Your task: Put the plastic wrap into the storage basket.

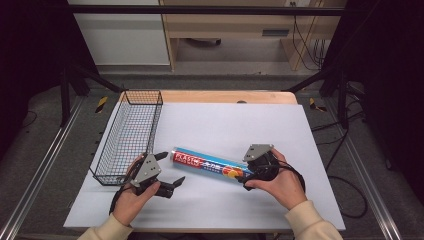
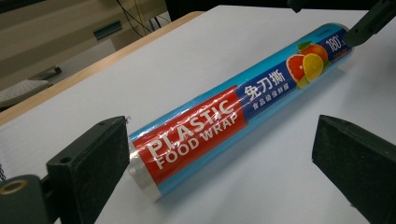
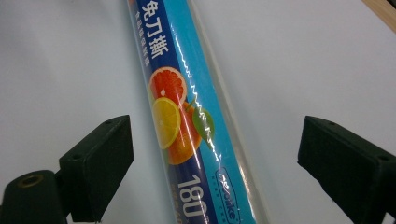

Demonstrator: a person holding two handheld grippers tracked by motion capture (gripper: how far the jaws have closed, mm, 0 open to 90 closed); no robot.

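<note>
A roll of plastic food wrap (image 1: 210,164) lies on the white table top, slanting from near the basket down to the right. Its label is blue and red with citrus fruit printed on it. My left gripper (image 1: 172,167) stands open at the roll's left end; in the left gripper view the roll (image 2: 233,112) begins just inside the left jaw, with a wide gap to the other jaw. My right gripper (image 1: 246,172) straddles the right end. In the right gripper view the roll (image 3: 187,116) runs between the jaws with table showing on both sides, so it is open.
A black wire basket (image 1: 142,91) stands along the left side of the white sheet (image 1: 240,120), close behind my left hand. A wooden table edge (image 1: 225,96) runs at the back. Metal rails and dark floor flank the table.
</note>
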